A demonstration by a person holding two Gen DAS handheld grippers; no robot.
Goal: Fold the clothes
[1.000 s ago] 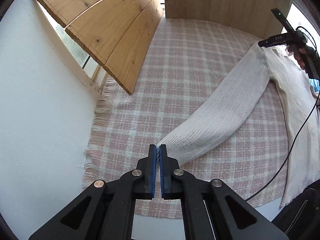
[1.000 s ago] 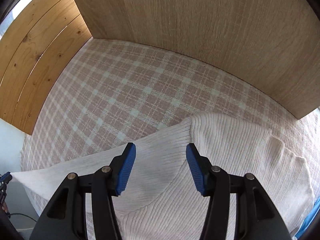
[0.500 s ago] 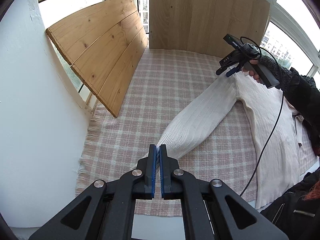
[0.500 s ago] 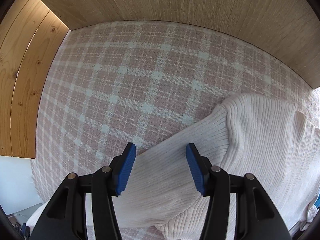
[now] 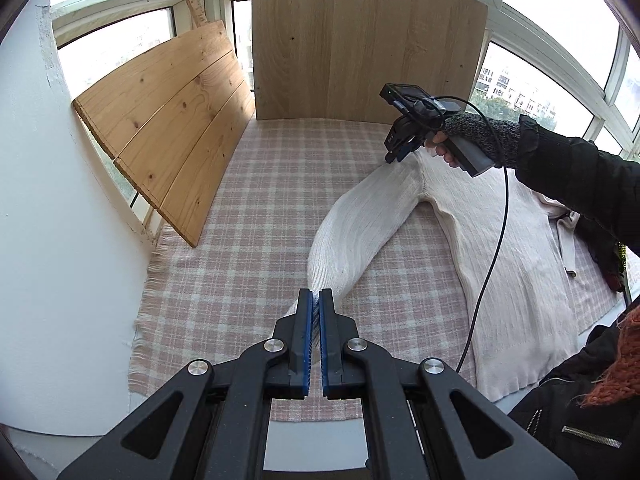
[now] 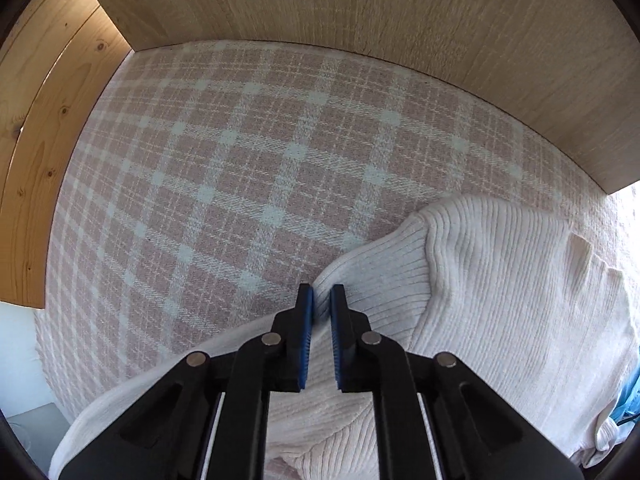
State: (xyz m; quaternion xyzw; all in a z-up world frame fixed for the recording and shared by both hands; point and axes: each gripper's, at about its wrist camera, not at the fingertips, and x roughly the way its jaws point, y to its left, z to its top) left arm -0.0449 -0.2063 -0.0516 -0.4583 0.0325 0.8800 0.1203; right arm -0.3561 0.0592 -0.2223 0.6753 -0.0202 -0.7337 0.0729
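Note:
A cream ribbed sweater (image 5: 504,240) lies flat on a pink plaid cloth (image 5: 256,208). Its left sleeve (image 5: 360,224) runs from the shoulder toward me. My left gripper (image 5: 315,298) is shut on the sleeve's cuff and holds it above the cloth. My right gripper (image 5: 396,156) is at the sweater's shoulder; in the right wrist view the gripper (image 6: 321,294) is shut on the upper edge of the sleeve (image 6: 372,280), next to the shoulder seam (image 6: 430,256).
A pine plank panel (image 5: 172,136) leans at the left of the cloth, a light wooden board (image 5: 360,40) stands at the back. A white wall (image 5: 52,240) is on the left. The right gripper's black cable (image 5: 492,248) hangs over the sweater body.
My right gripper has closed on the sleeve's edge at the shoulder; it was open before. My left gripper has risen with the cuff, so the sleeve now hangs steeper.

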